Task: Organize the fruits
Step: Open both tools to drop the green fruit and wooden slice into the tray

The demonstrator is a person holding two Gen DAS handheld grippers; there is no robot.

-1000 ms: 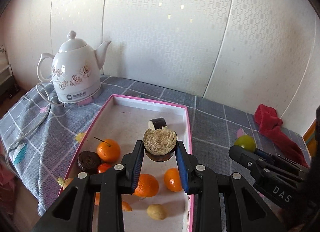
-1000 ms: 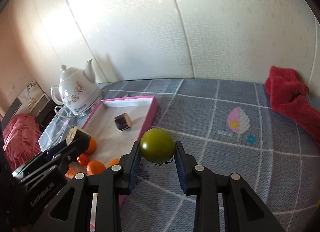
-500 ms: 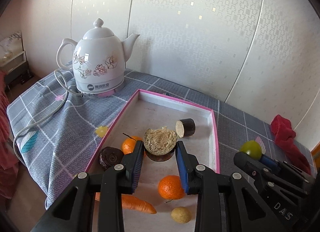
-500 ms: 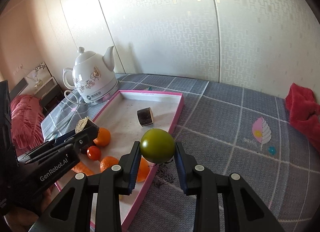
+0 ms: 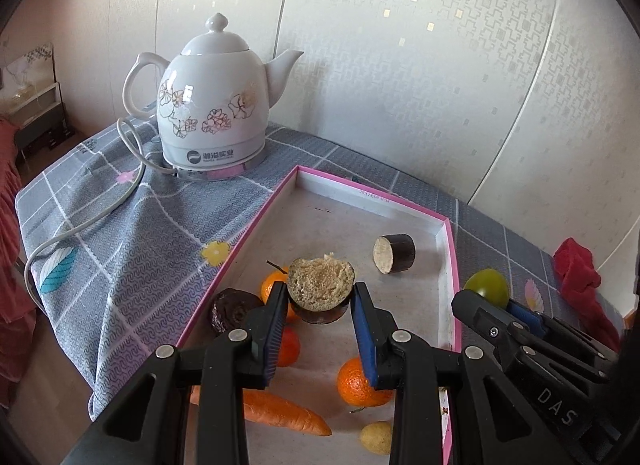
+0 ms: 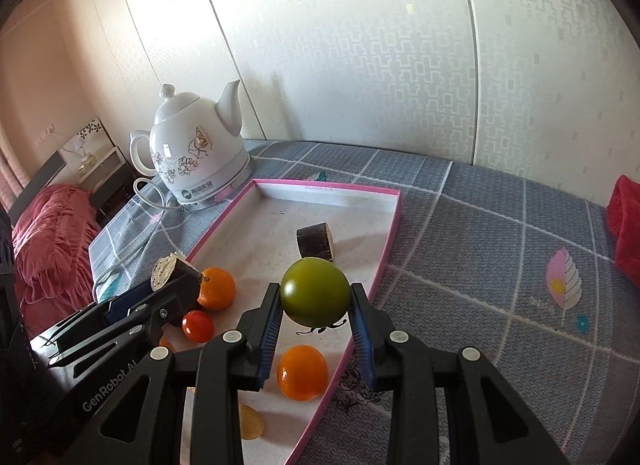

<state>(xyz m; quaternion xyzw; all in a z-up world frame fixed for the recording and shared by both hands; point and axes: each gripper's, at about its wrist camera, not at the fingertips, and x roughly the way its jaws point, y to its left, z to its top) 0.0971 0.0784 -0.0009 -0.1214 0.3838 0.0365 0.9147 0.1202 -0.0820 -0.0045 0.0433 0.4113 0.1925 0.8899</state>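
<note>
My left gripper point(image 5: 320, 301) is shut on a dark eggplant piece point(image 5: 320, 289) with a pale cut face, held above the pink-rimmed tray point(image 5: 450, 241). My right gripper point(image 6: 314, 305) is shut on a green tomato point(image 6: 314, 291), hovering over the tray's right edge point(image 6: 390, 233). In the left wrist view the green tomato point(image 5: 488, 287) shows at the right gripper's tip. In the tray lie a second eggplant piece point(image 5: 394, 253), oranges point(image 5: 360, 383), a red tomato point(image 6: 197, 325), a carrot point(image 5: 280, 413), a small potato point(image 5: 376, 437) and a dark round fruit point(image 5: 232, 311).
A white flowered kettle point(image 5: 212, 105) stands on its base behind the tray's left corner, its cord point(image 5: 80, 225) trailing over the grey checked cloth. A red cloth point(image 5: 580, 277) lies at the far right. The wall runs close behind.
Both grippers moved left and forward over the tray, each keeping its load. The kettle now looms nearer, and the right gripper has passed from the bare cloth to the tray's edge.
</note>
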